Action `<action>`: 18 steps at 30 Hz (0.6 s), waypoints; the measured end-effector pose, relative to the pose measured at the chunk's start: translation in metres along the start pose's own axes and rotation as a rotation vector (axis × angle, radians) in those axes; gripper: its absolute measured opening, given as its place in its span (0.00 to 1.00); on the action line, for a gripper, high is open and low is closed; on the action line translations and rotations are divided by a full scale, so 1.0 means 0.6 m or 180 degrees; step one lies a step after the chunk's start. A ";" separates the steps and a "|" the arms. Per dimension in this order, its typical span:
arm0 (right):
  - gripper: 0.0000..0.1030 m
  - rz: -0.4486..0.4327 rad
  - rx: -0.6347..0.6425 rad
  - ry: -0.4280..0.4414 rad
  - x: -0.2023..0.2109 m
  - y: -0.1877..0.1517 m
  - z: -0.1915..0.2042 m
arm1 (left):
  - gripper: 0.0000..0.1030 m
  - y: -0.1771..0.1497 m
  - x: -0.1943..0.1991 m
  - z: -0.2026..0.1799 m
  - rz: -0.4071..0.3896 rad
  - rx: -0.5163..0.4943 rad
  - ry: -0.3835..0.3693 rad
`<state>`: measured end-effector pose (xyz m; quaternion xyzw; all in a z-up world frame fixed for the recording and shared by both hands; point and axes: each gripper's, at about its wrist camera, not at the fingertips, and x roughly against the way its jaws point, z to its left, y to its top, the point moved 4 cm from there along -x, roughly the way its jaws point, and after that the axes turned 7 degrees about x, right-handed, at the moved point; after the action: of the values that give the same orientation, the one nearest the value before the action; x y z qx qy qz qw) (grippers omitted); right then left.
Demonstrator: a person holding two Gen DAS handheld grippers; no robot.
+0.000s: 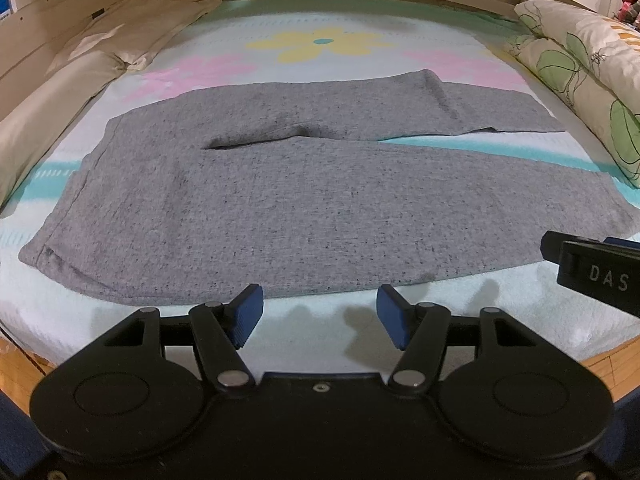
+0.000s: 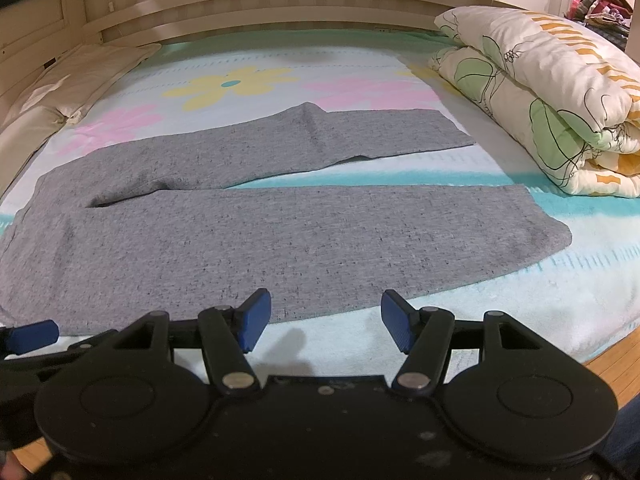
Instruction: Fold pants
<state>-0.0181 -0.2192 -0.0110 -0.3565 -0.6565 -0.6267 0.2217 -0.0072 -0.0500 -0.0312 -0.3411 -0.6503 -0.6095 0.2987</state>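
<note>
Grey speckled pants (image 1: 280, 192) lie flat on the bed, waistband to the left, both legs running right and spread apart in a narrow V. They also show in the right wrist view (image 2: 280, 232). My left gripper (image 1: 320, 312) is open and empty, hovering just before the near edge of the near leg. My right gripper (image 2: 326, 318) is open and empty, over the same near edge further right. Part of the right gripper shows at the left view's right edge (image 1: 592, 272). A blue finger of the left gripper shows at the right view's left edge (image 2: 32, 336).
The bed sheet (image 2: 240, 84) is pale with pink and yellow flowers and teal stripes. A folded floral quilt (image 2: 552, 92) lies on the right side. Beige pillows (image 1: 80, 80) line the left side. A slatted wooden headboard (image 2: 280, 4) stands behind. Wooden floor (image 2: 616, 356) lies below the bed's edge.
</note>
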 end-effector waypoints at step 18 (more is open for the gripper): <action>0.63 0.0142 -0.0019 0.0076 -0.010 0.006 0.007 | 0.62 0.013 -0.006 0.007 0.0108 0.0022 -0.0017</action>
<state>-0.0111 -0.2162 -0.0135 -0.3642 -0.6439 -0.6277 0.2423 0.0013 -0.0457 -0.0302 -0.3527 -0.6473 -0.6012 0.3085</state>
